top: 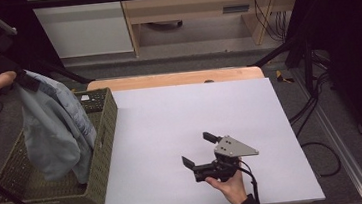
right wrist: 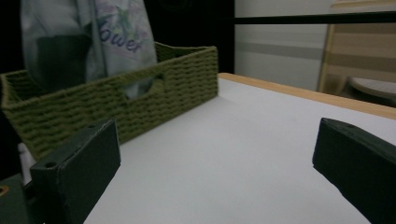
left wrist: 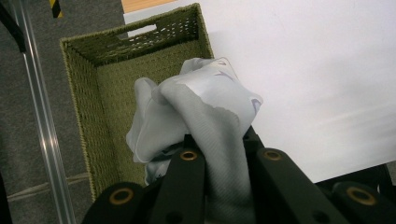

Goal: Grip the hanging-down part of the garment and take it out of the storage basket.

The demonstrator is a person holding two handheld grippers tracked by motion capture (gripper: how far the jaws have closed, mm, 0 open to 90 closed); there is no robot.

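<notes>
Item 1, my left gripper (top: 21, 79): raised at about 10 o'clock of the high view, above the near-left part of the basket. Jaws clamped on a bunched fold of the pale grey-blue garment (top: 53, 129); in the left gripper view the cloth (left wrist: 205, 121) is wedged between the two black jaws and billows out past their tips.

Item 2, the garment: hanging from my left jaws, its lower part still inside the woven green basket (top: 104, 154); the hem looks to sit near the basket floor. Printed lettering shows on it in the right gripper view (right wrist: 119, 32).

Item 3, the basket (left wrist: 88, 116): at 9 o'clock on the white surface (top: 196, 120), its long side running front to back, a handle slot in its far end wall (left wrist: 149, 31).

Item 4, my right gripper (top: 205, 151): resting low at 6 o'clock on the surface, well apart from the basket, jaws spread wide and holding nothing (right wrist: 210, 177).

Handling note, my judgement: the step looks like lifting the garment out of the basket. I should raise the left straight up until the hem clears the rim before swinging toward 3 o'clock, or the hanging cloth may drag the light basket along. The pinch is on a bunch, so keep it firm. The right can come in to take a free edge once the cloth is over bare surface.
</notes>
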